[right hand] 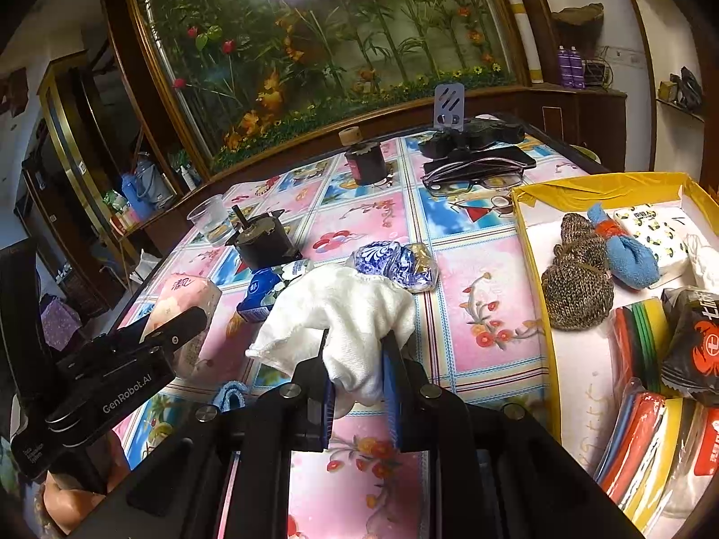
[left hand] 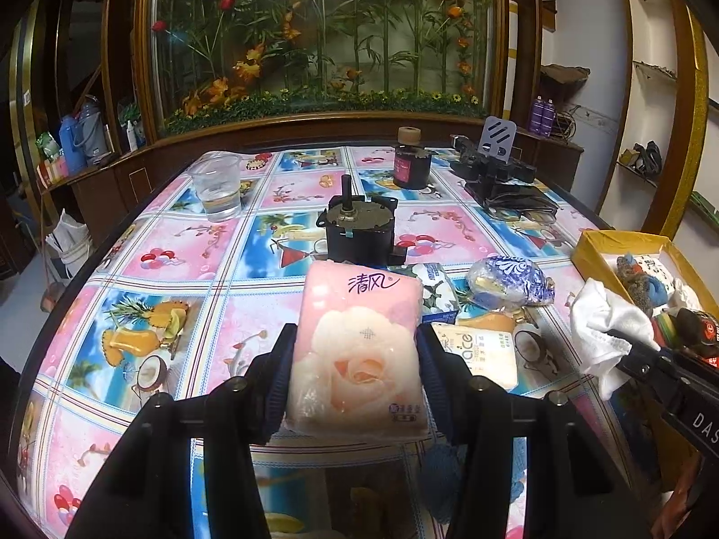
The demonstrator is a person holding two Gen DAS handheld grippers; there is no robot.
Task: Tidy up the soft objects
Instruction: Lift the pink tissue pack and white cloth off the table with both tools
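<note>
So the yellow box [right hand: 530,233] sat at the right edge of the table [right hand: 476,296], already half full of soft stuff. The right gripper [right hand: 359,386] was much nearer to it, clamped tight on a white cloth [right hand: 341,310], box just off to its right. The left gripper [left hand: 355,359] was further left, squeezing a pink tissue pack [left hand: 359,350] lengthwise, long axis pointing away from it. Both looked lifted off the table, I think
</note>
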